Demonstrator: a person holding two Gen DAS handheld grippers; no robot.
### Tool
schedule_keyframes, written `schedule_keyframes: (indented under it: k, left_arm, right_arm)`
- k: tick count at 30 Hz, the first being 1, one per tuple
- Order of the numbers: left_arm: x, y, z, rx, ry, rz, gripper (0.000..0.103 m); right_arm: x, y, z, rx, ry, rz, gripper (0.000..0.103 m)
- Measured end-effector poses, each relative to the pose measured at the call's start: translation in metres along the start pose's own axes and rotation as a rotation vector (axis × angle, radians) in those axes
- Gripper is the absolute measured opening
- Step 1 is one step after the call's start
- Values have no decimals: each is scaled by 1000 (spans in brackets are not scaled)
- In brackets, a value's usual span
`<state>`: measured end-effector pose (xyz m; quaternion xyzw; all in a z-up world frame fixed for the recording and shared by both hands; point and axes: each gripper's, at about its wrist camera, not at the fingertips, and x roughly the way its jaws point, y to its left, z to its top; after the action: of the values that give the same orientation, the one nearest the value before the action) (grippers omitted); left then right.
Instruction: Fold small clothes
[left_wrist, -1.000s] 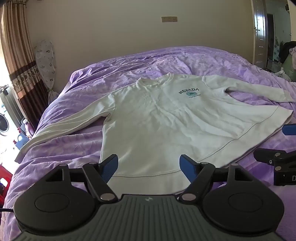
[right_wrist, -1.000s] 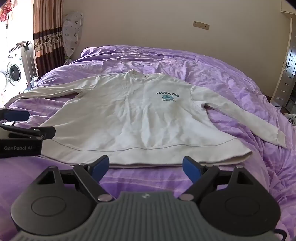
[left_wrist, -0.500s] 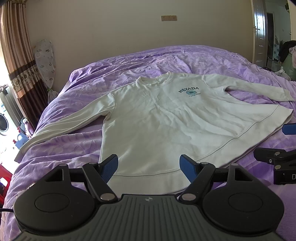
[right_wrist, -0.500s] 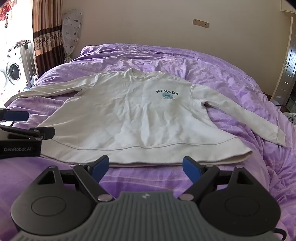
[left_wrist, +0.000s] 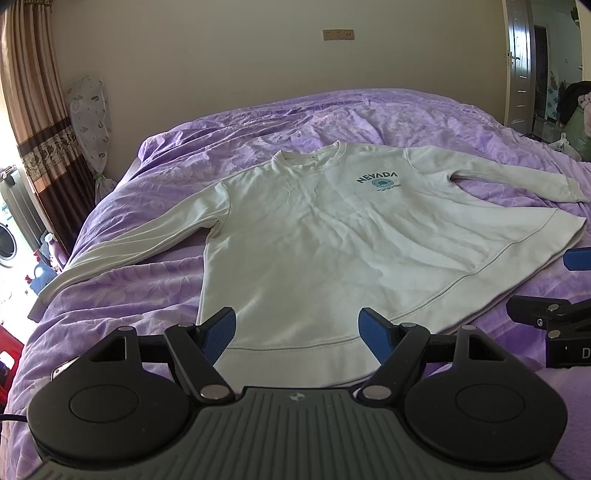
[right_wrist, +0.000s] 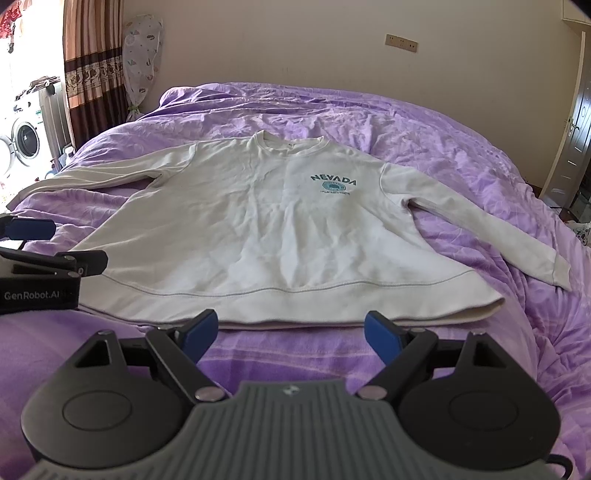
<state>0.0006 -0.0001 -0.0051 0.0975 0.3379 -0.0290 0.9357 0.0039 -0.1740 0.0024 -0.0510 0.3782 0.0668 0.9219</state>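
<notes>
A: Where was the sweatshirt (left_wrist: 332, 236)?

B: It lay flat and face up on the purple bedspread (right_wrist: 461, 155), both sleeves spread out to the sides, its hem toward the cameras and "NEVADA" printed on the chest.

A: And the grippers?

B: The left gripper (left_wrist: 297, 332) hovered over the hem near one corner, jaws wide apart and holding nothing. The right gripper (right_wrist: 291, 334) was just short of the hem, over bare bedspread, jaws likewise spread and empty

both claws edged slightly closer to the sweatshirt (left_wrist: 332, 236).
</notes>
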Motion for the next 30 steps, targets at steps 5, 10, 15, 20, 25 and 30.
schedule_keyframes:
  k: [5, 10, 15, 20, 25, 30]
  left_arm:
    - [0, 0, 0, 0, 1, -1, 88]
    - [0, 0, 0, -1, 2, -1, 89]
    - [0, 0, 1, 0, 2, -2, 89]
    - [0, 0, 0, -1, 4, -2, 89]
    - [1, 0, -1, -1, 4, -2, 89]
    - [2, 0, -1, -2, 5, -3, 89]
  right_arm:
    - [0, 1, 0, 2, 6, 0, 83]
    - [1, 1, 0, 7, 14, 2, 83]
    - [2, 0, -1, 9, 20, 1, 83]
    - [2, 0, 0, 9, 22, 2, 83]
    - [2, 0, 0, 11, 25, 2, 83]
    - [3, 0, 0, 11, 30, 1, 83]
